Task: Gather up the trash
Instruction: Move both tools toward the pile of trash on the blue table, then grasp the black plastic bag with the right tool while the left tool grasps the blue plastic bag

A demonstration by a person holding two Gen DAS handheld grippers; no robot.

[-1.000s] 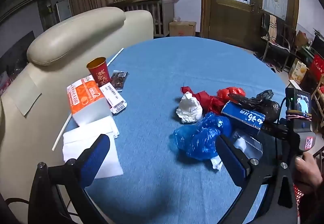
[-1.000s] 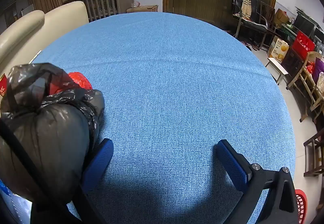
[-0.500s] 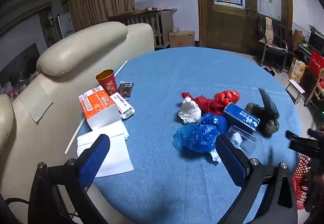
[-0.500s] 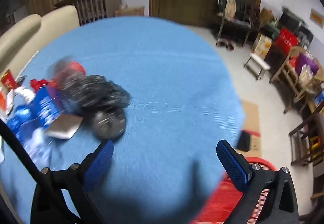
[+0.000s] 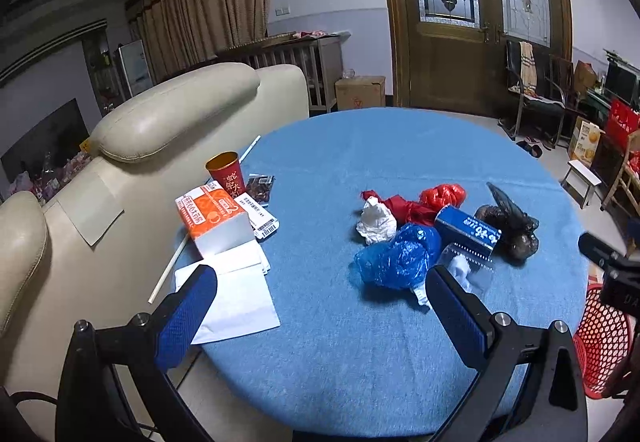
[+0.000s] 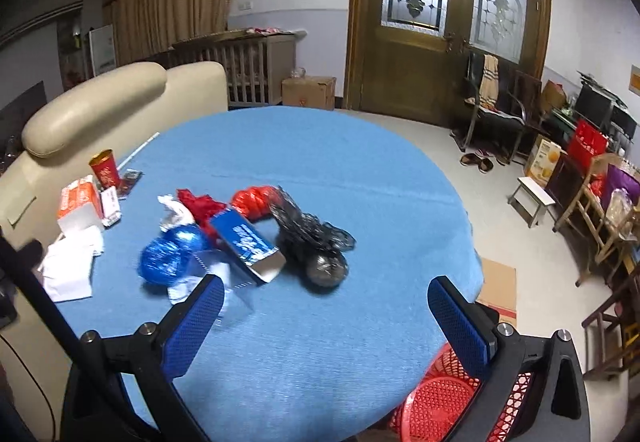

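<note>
Trash — a knotted black plastic bag (image 6: pixel 320 242), blue carton (image 6: pixel 248 242) and crumpled blue bag (image 5: pixel 394 258) — lies heaped on the round blue table (image 5: pixel 360 354), ahead of both spread, empty grippers — left (image 5: pixel 320 306), right (image 6: pixel 326 316).

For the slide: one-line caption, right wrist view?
Open right gripper above blue table; black bag and red basket below.

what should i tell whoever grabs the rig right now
Left gripper: open, empty. Right gripper: open, empty, above the red basket by the table's edge.
All trash sits on the blue table: black bag, blue box, blue bag, red bag, white wad, red cup, orange carton.
Nothing visibly binned; all remains.
</note>
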